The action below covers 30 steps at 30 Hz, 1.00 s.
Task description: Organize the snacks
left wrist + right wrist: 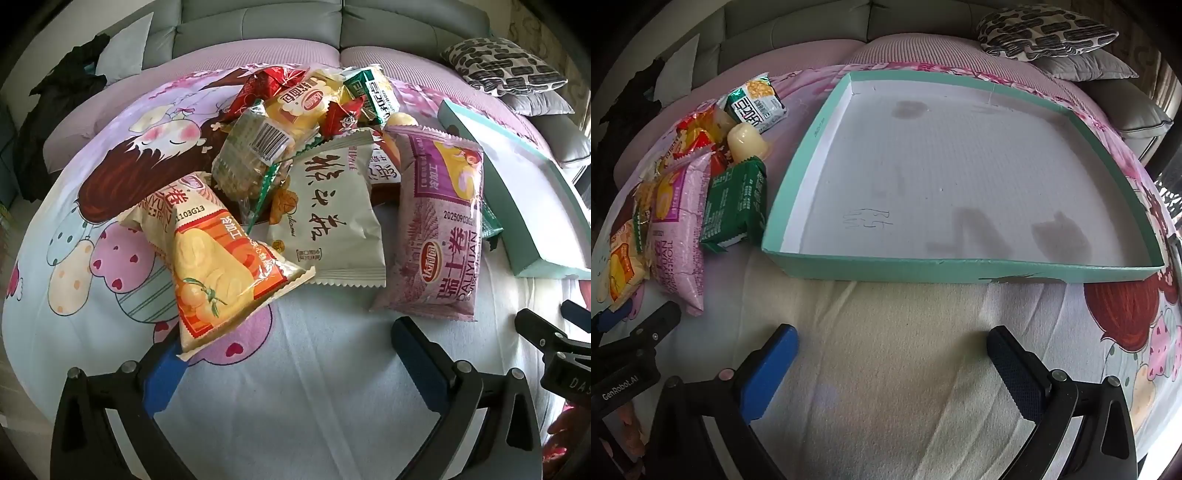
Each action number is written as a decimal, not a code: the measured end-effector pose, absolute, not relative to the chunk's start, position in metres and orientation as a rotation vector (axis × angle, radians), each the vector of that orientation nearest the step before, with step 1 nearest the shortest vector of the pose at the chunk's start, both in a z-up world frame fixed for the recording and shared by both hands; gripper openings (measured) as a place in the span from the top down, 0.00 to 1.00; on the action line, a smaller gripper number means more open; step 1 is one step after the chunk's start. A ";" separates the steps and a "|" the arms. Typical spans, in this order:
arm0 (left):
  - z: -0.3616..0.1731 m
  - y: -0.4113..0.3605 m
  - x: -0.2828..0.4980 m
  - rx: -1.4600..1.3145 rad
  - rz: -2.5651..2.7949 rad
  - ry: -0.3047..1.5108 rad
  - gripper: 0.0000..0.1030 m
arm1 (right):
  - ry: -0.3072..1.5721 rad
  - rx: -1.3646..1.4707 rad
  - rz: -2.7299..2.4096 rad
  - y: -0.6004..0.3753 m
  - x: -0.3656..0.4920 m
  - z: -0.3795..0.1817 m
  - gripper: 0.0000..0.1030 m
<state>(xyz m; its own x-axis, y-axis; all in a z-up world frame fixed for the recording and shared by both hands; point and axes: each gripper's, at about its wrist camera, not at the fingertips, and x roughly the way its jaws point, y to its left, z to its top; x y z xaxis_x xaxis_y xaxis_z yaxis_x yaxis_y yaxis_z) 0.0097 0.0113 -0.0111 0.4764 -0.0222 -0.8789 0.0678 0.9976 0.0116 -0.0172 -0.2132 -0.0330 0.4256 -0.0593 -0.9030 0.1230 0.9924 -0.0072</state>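
Both grippers are hovering with fingers spread wide: left gripper (288,354) at the frame's bottom below the snack pile (295,177), right gripper (892,354) at the bottom, facing the teal tray (960,264) filling the frame's centre.

One teal box lid (827,264), two pillows (1045,31), one purple snack pack (439,229), one white pack (332,206), two dark green packs (737,206), one jelly cup (744,142).
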 end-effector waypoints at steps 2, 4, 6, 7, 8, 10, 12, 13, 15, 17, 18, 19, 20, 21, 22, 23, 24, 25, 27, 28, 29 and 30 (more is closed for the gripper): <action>-0.012 0.011 0.009 0.048 -0.054 1.072 0.00 | 1.127 0.063 -0.111 -0.215 -0.016 -0.032 0.00; -0.012 0.011 0.009 0.047 -0.054 1.072 0.00 | 1.128 0.063 -0.111 -0.215 -0.018 -0.032 0.00; -0.012 0.011 0.009 0.047 -0.054 1.071 0.00 | 1.129 0.063 -0.110 -0.215 -0.020 -0.032 0.00; -0.012 0.011 0.008 0.046 -0.054 1.071 0.00 | 1.129 0.063 -0.110 -0.215 -0.021 -0.031 0.00; -0.012 0.011 0.009 0.047 -0.055 1.071 0.00 | 1.130 0.063 -0.109 -0.215 -0.023 -0.031 0.00; -0.013 0.011 0.008 0.047 -0.054 1.069 0.00 | 1.131 0.063 -0.109 -0.216 -0.026 -0.031 0.00; -0.013 0.011 0.009 0.047 -0.054 1.068 0.00 | 1.127 0.062 -0.113 -0.213 -0.018 -0.033 0.00; -0.013 0.011 0.009 0.048 -0.054 1.068 0.00 | 1.127 0.062 -0.113 -0.214 -0.018 -0.033 0.00; -0.013 0.011 0.008 0.047 -0.054 1.067 0.00 | 1.126 0.062 -0.114 -0.213 -0.018 -0.033 0.00; -0.014 0.011 0.010 0.048 -0.055 1.067 0.00 | 1.126 0.061 -0.114 -0.213 -0.018 -0.033 0.00; -0.014 0.011 0.009 0.047 -0.054 1.068 0.00 | 1.126 0.061 -0.114 -0.213 -0.018 -0.033 0.00; -0.014 0.011 0.009 0.047 -0.054 1.067 0.00 | 1.126 0.062 -0.114 -0.213 -0.018 -0.033 0.00; -0.014 0.011 0.010 0.048 -0.054 1.067 0.00 | 1.126 0.062 -0.114 -0.213 -0.018 -0.033 0.00; -0.014 0.011 0.009 0.048 -0.055 1.066 0.00 | 1.126 0.061 -0.114 -0.213 -0.018 -0.033 0.00; -0.014 0.011 0.009 0.048 -0.054 1.066 0.00 | 1.126 0.062 -0.114 -0.213 -0.018 -0.033 0.00; -0.014 0.010 0.011 0.048 -0.054 1.066 0.00 | 1.126 0.062 -0.114 -0.213 -0.018 -0.033 0.00; -0.014 0.010 0.010 0.048 -0.054 1.065 0.00 | 1.126 0.062 -0.114 -0.213 -0.018 -0.033 0.00; -0.014 0.010 0.010 0.048 -0.055 1.064 0.00 | 1.126 0.062 -0.114 -0.213 -0.018 -0.033 0.00; -0.015 0.010 0.010 0.048 -0.054 1.064 0.00 | 1.126 0.062 -0.114 -0.213 -0.018 -0.033 0.00; -0.015 0.010 0.010 0.048 -0.054 1.064 0.00 | 1.126 0.062 -0.114 -0.213 -0.018 -0.033 0.00; -0.015 0.009 0.012 0.048 -0.054 1.064 0.00 | 1.126 0.062 -0.114 -0.213 -0.018 -0.033 0.00; -0.015 0.010 0.010 0.048 -0.054 1.064 0.00 | 1.126 0.062 -0.114 -0.213 -0.018 -0.033 0.00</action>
